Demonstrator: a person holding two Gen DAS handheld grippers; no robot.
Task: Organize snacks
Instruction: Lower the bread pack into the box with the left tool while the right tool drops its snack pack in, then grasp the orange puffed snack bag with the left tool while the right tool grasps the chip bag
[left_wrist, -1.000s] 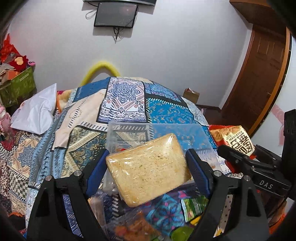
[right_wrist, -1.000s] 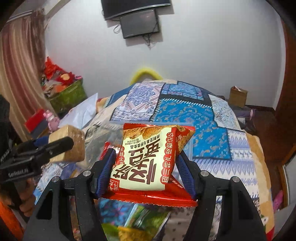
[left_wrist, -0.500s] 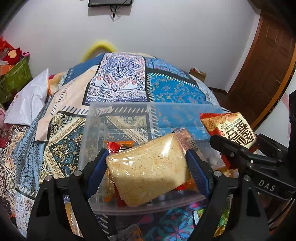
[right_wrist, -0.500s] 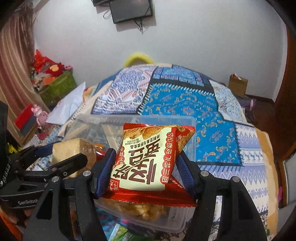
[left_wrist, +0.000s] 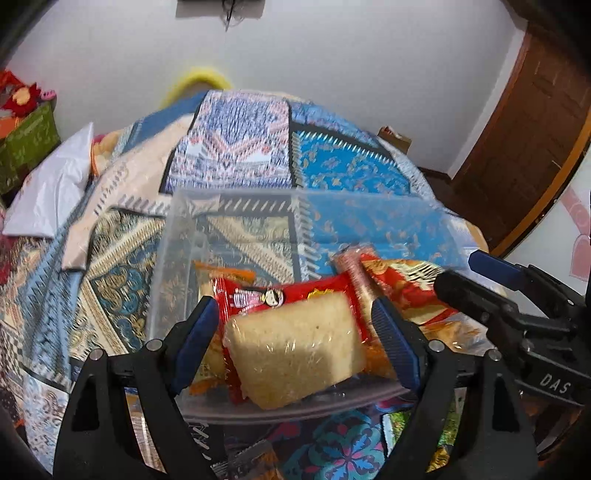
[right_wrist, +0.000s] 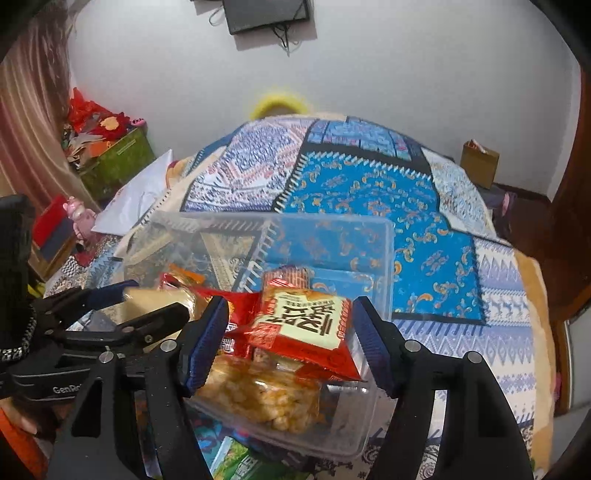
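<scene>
Both fisheye wrist cameras sit close above the clear plastic box (left_wrist: 236, 206), tilted down across the patterned bedspread (right_wrist: 369, 192) towards the white wall at 12 o'clock; each shows the other gripper, at 3 and at 9 o'clock

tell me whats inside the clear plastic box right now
Inside the clear plastic box: a pale wrapped cake, a red-and-cream snack bag, a red cartoon packet and puffed snacks. Whatever lies beneath them is covered.

Pale wrapped cake (left_wrist: 295, 347), red packet (right_wrist: 306, 325), in clear tub (left_wrist: 306, 203)
</scene>
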